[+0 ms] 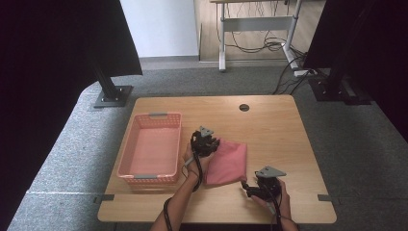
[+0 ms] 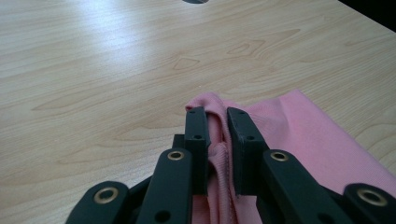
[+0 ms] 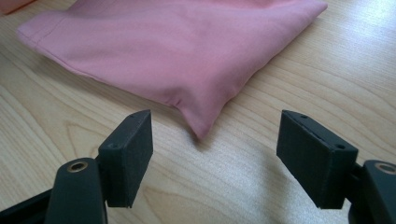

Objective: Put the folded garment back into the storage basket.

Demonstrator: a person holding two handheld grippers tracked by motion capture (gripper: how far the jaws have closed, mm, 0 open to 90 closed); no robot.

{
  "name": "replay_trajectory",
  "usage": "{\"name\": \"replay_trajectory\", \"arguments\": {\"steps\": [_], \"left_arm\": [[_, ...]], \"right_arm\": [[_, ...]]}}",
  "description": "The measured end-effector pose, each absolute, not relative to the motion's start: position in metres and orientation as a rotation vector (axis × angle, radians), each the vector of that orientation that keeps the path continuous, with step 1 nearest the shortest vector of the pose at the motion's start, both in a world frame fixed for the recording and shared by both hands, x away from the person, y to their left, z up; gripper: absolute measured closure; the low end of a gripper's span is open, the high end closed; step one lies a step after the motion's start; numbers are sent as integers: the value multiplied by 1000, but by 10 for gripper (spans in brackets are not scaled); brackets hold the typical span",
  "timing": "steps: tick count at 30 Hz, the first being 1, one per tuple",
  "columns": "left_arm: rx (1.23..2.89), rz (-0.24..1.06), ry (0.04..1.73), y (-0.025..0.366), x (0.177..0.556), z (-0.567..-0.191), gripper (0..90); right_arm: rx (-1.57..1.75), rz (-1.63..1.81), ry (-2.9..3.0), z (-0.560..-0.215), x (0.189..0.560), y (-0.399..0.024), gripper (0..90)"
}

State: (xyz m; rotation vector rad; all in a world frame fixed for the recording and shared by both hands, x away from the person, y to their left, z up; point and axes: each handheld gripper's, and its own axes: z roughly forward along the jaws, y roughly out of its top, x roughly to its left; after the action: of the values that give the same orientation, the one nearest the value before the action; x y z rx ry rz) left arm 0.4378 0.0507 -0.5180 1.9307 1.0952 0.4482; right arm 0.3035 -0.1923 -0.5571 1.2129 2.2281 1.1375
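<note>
Pink basket (image 1: 150, 150): a slatted plastic tray with grey handles at both short ends, standing at the left of the wooden table (image 1: 284, 125). It holds nothing and lies just beside the work, which suggests it is the receptacle meant for the cloth.

Left gripper (image 1: 208, 143): set at the near-left corner of the cloth, next to the basket's right wall. In the left gripper view (image 2: 218, 135) the two black jaws stand narrow, with a bunched, hemmed fold of pink fabric pinched between the pads. Clamping a corner rather than the middle gives a firm hold on thin fabric and leaves the rest free to hang or drag.

Folded pink cloth (image 1: 228, 161): lies flat on the table between the two grippers, right of the basket and apart from it. In the right gripper view (image 3: 177, 51) it reads as a neat, layered fold with a stitched hem and one pointed corner turned toward the camera. Only the left corner is raised off the wood (image 2: 205, 100).

Right gripper (image 1: 251, 188): held low near the table's front edge, just off the cloth's near-right corner. Its jaws are spread wide with nothing between them (image 3: 212, 156), and the corner sits centred in the gap ahead, a likely line-up for taking a second hold.

Step in hand, as judged: one corner secured, the second not yet taken; a two-point hold would keep the fold from opening during a transfer.
</note>
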Motion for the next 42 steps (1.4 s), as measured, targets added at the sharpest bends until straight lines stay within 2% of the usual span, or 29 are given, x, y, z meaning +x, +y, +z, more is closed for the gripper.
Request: {"name": "replay_trajectory", "arguments": {"steps": [32, 38, 42], "left_arm": [[1930, 444, 1105, 54, 436, -521, 788], [1929, 445, 1107, 54, 436, -521, 788], [1930, 447, 1106, 54, 436, -522, 789]], "right_arm": [[1192, 1101, 2274, -561, 327, -172, 274], [1181, 1088, 2285, -562, 330, -168, 312], [1159, 1076, 2286, -561, 329, -166, 406]]}}
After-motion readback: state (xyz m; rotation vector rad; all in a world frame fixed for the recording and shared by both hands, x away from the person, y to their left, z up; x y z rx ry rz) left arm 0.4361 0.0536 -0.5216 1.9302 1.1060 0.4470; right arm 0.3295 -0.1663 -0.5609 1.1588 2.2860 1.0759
